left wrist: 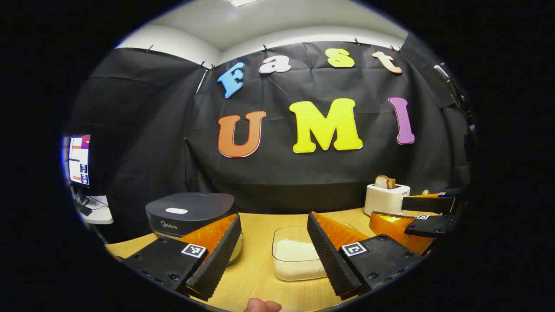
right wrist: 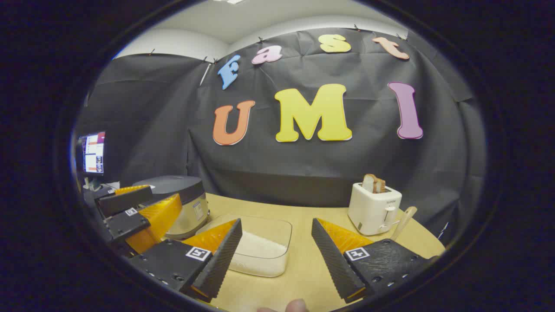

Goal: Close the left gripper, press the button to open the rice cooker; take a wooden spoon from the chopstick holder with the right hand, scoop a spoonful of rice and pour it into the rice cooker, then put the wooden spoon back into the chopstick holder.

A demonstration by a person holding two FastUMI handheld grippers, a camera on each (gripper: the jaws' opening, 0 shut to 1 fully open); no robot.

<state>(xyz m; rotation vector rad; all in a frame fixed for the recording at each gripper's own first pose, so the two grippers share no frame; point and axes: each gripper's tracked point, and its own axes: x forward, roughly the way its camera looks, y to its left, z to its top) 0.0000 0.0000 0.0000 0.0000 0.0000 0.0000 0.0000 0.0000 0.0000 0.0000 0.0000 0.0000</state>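
The dark-lidded rice cooker (left wrist: pixel 190 212) sits at the left of the wooden table (left wrist: pixel 260 268), its lid down; the right gripper view shows the rice cooker (right wrist: pixel 177 199) at its left. A clear tub of white rice (left wrist: pixel 299 255) lies mid-table, the same tub of rice (right wrist: pixel 260 247) lying ahead of the right gripper. My left gripper (left wrist: pixel 273 284) stands open low over the table, between the cooker and the tub. My right gripper (right wrist: pixel 277 288) is open too, with nothing in it. A wooden spoon handle (right wrist: pixel 404 222) sticks up just right of the toaster.
A white toaster (right wrist: pixel 373 209) with bread slices in it stands at the back right, also seen as the toaster (left wrist: pixel 385 198) in the left gripper view. A monitor (left wrist: pixel 79 159) glows at the far left. A fingertip (left wrist: pixel 260 306) shows at the bottom edge.
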